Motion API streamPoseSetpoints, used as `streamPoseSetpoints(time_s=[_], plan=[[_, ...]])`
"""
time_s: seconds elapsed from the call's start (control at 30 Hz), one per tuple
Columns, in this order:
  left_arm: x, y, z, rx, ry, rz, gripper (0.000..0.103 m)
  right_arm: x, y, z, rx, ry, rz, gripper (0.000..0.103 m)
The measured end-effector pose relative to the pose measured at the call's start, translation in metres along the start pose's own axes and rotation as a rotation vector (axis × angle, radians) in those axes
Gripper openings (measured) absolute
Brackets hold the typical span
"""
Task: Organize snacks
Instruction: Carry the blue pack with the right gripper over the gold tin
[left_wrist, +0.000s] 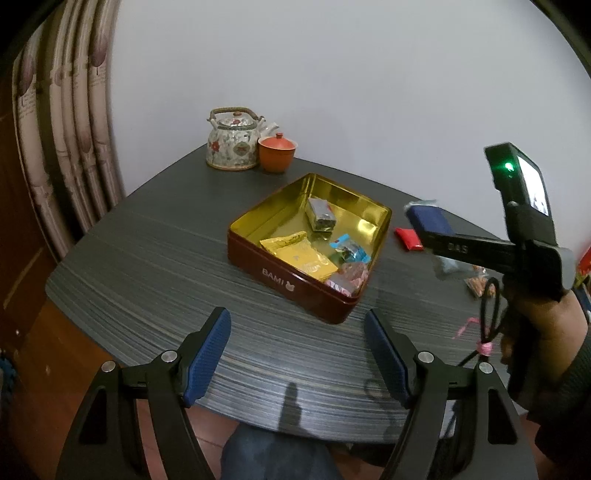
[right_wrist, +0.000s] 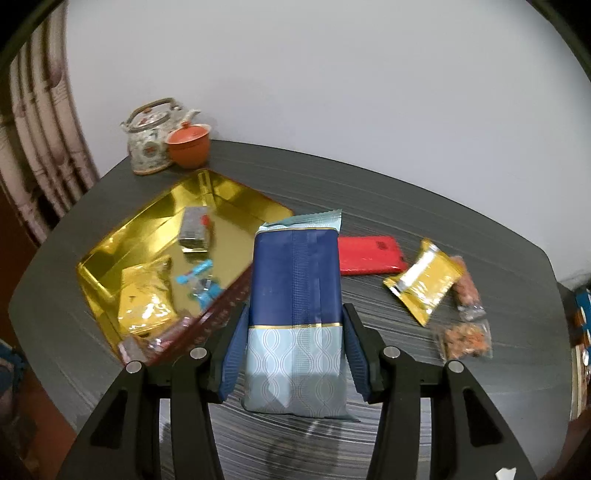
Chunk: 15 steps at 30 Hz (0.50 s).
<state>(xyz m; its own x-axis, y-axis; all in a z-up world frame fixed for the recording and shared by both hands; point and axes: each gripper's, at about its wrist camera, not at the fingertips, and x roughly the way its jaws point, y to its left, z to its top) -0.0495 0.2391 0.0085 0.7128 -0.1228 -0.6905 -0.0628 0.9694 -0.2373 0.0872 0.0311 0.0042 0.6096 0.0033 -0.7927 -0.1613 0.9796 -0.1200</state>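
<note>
Your right gripper is clamping a glossy blue rectangular packet, the gold-lined square tin lying at ten o'clock, while your left gripper is gaping wide, empty.

A dark grey, streak-grained table is seen, with a floral teapot and an orange lidded cup set touching at its far corner. An open red tin is placed near them. To its right, a red packet, a yellow packet and two clear nut bags are laid on the bare surface.
</note>
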Motion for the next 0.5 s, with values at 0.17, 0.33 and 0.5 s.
streamPoseSetpoints(time_s=[0.17,0.33,0.5], plan=[[0.000,0.002,0.000,-0.007,0.004,-0.002,0.075,0.006,0.019,0.005,-0.002,0.004,0.062,0.046],[0.001,0.004,0.001,-0.017,0.007,-0.002,0.075,0.009,0.033,-0.001,-0.016,0.014,0.094,0.046],[0.001,0.003,0.000,-0.019,0.014,-0.007,0.075,0.001,0.045,-0.003,-0.053,-0.019,0.159,0.046]])
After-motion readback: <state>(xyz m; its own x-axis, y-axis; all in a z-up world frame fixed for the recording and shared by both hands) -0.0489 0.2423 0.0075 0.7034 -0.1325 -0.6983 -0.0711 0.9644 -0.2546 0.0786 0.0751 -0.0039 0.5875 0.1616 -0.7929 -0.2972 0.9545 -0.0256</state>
